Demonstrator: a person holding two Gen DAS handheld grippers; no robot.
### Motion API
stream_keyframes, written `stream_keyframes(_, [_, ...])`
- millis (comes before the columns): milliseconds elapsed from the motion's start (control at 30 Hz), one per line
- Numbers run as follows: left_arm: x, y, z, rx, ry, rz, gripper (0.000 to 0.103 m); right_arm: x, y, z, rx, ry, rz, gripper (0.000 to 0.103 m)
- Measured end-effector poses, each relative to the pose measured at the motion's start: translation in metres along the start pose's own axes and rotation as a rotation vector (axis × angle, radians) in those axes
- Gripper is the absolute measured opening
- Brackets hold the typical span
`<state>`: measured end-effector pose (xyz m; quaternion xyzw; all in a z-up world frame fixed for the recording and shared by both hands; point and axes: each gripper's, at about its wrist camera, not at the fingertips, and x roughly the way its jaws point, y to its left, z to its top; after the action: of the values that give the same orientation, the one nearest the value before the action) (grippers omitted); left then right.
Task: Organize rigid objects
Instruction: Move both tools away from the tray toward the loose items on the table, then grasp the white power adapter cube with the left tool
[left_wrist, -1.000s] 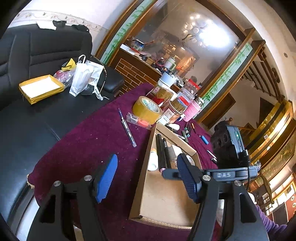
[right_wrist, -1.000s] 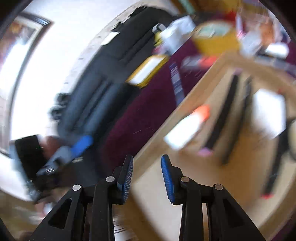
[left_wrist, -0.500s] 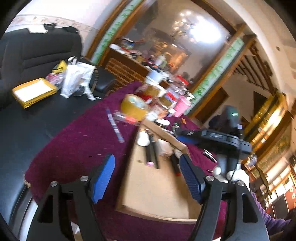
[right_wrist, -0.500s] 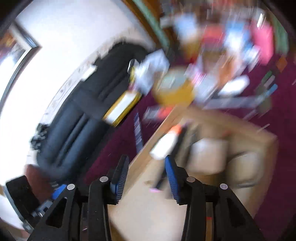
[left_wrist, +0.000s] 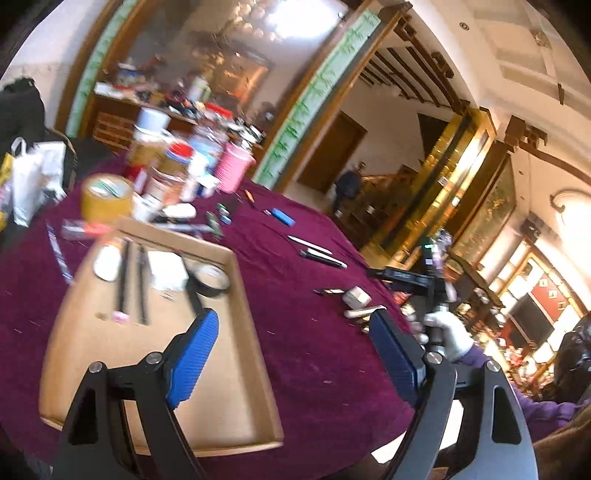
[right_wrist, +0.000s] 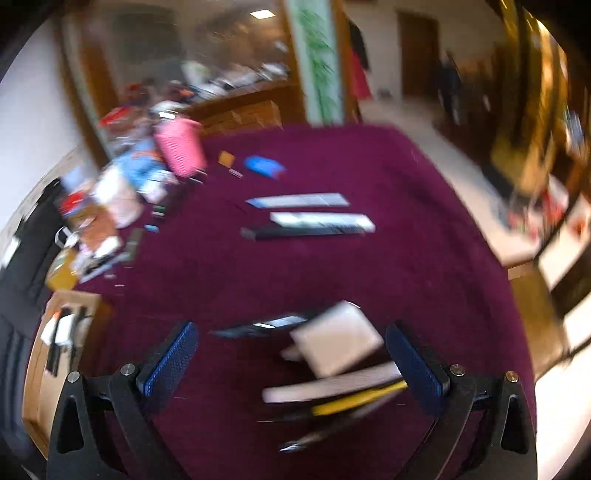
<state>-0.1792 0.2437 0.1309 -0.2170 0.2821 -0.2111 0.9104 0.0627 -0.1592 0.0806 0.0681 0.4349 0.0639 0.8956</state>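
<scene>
My right wrist view is smeared by motion; the pale block (right_wrist: 334, 343) and the flat pieces below it are hard to name; the cardboard tray (left_wrist: 255, 354) is cut off at that view's left edge. Since a second ago both tools have swung off the tray toward the loose items on the bench (left_wrist: 314, 354). Right tool (right_wrist: 295, 363) tilts steeply down, jaws just spread wide, block between them but ungripped; left tool (left_wrist: 293, 360) also just widening, empty, over the tray's right rim.
</scene>
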Motion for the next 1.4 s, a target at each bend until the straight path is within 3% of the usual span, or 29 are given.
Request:
stream_keyframes(167, [0.013,-0.029,-0.007,0.043,0.056,0.025,0.083,0.045,-0.037,0.005,0.06,0.07,0.015,0.102])
stream_keyframes(267, [0.011,-0.039,-0.007,0.062,0.054,0.043,0.083,0.064,-0.037,0.004,0.073,0.127,0.127,0.102])
stream_keyframes(333, [0.011,-0.043,-0.006,0.071,0.053,0.055,0.083,0.065,-0.016,-0.003,0.029,0.138,0.173,0.103])
stream_keyframes(500, [0.035,-0.054,-0.004,0.079,0.102,0.069,0.083,0.04,0.042,-0.042,-0.153,0.205,0.529,0.103])
stream_keyframes(600, [0.055,-0.061,-0.005,0.088,0.139,0.067,0.083,0.017,0.054,-0.052,-0.202,0.147,0.633,0.103])
stream_keyframes(667, [0.074,-0.068,-0.006,0.093,0.177,0.074,0.083,0.005,0.037,-0.043,-0.141,0.046,0.61,0.103])
stream_keyframes(733, [0.092,-0.074,-0.007,0.093,0.201,0.088,0.083,-0.002,0.01,-0.032,-0.054,-0.061,0.504,0.102])
stream_keyframes(867, [0.15,-0.087,-0.009,0.08,0.246,0.119,0.083,0.008,-0.043,-0.028,0.129,-0.154,0.455,0.102])
stream_keyframes(967, [0.207,-0.089,-0.012,0.036,0.296,0.137,0.083,0.031,-0.062,-0.035,0.221,-0.09,0.409,0.102])
stream_keyframes(1133, [0.284,-0.093,-0.011,0.021,0.318,0.167,0.083,0.027,-0.075,-0.034,0.289,-0.113,0.442,0.102])
stream_keyframes(1333, [0.344,-0.102,-0.018,0.157,0.357,0.353,0.082,0.025,-0.089,-0.034,0.333,-0.121,0.481,0.102])
stream_keyframes(1400, [0.353,-0.106,-0.024,0.21,0.374,0.377,0.082,0.024,-0.097,-0.031,0.365,-0.133,0.495,0.102])
